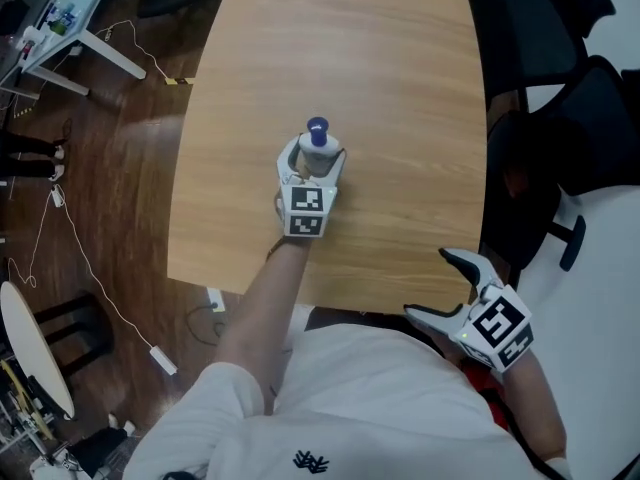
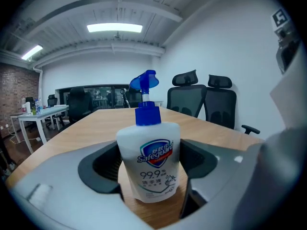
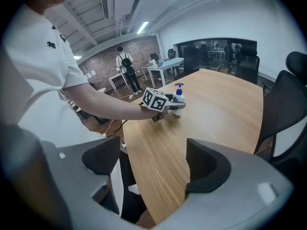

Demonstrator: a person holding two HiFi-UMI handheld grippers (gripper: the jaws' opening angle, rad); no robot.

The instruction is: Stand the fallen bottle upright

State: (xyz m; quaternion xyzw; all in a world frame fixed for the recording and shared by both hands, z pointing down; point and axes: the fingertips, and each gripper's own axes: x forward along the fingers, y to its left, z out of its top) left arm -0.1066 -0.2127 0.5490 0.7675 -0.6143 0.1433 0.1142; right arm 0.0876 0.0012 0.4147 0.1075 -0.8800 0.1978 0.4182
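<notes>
A white soap bottle (image 1: 318,148) with a blue pump top stands upright on the wooden table (image 1: 400,78), near its middle. My left gripper (image 1: 316,156) reaches in from the near side, and its jaws sit around the bottle's body. In the left gripper view the bottle (image 2: 149,162) fills the gap and both dark pads (image 2: 103,164) press its sides. My right gripper (image 1: 432,283) hangs open off the table's near right edge with nothing between its jaws. From the right gripper view, the bottle (image 3: 179,94) and left gripper (image 3: 165,104) show far across the table.
Black office chairs (image 1: 540,38) line the table's right side. A white desk (image 1: 70,18) stands on the dark floor at far left, with white cables (image 1: 90,268) trailing below it. A person (image 3: 125,66) stands in the background by the brick wall.
</notes>
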